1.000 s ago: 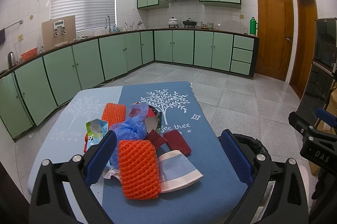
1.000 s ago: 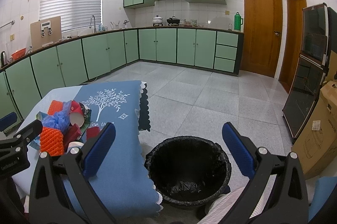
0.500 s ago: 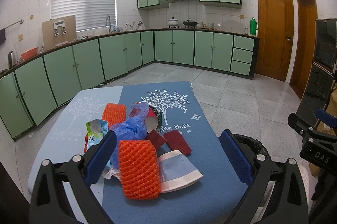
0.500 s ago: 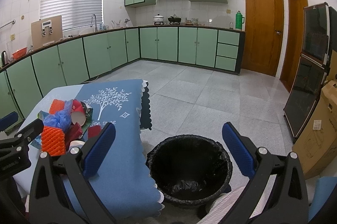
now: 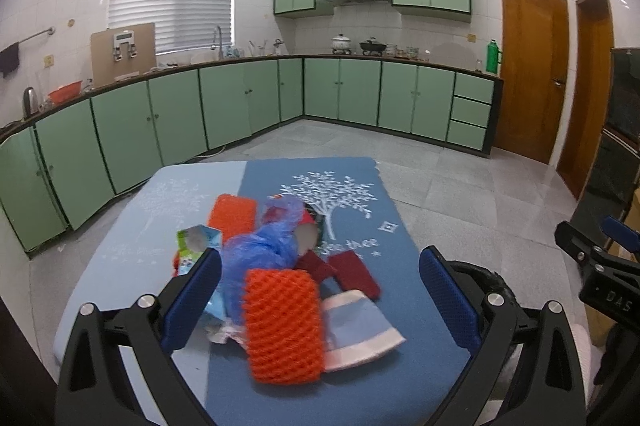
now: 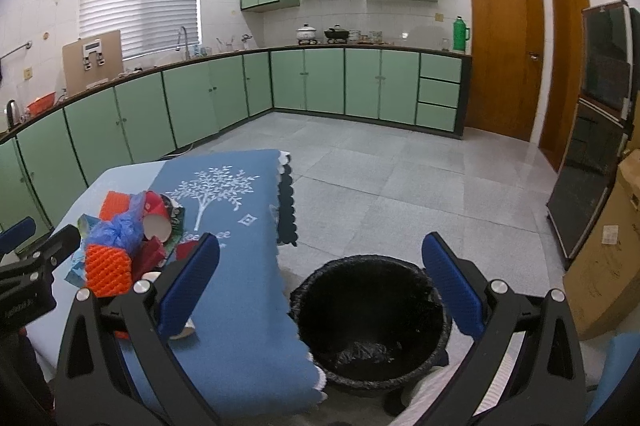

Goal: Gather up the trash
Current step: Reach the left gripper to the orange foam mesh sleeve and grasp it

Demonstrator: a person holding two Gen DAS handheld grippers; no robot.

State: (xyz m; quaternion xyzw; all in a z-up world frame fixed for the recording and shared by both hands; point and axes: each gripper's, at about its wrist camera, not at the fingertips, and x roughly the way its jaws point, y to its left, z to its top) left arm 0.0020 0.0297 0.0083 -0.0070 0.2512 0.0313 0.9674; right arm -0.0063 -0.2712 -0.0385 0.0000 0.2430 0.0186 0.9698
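Evidently the trash (image 5: 276, 282) sits heaped mid-counter (image 5: 132, 226), w/ the left tool (image 5: 320, 290) spread wide and empty right over it for a first grab, while the right tool (image 6: 320, 282), also wide, waits above the bin (image 6: 370, 322) beside the counter.

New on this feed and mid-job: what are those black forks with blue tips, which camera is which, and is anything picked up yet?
The forks are hand-held grippers; each camera looks along its own fingers. The left gripper is open over the trash pile on the blue tablecloth: the orange foam net, a blue plastic bag, a paper cup. The right gripper is open above the black-lined trash bin on the floor beside the table. Neither holds anything.
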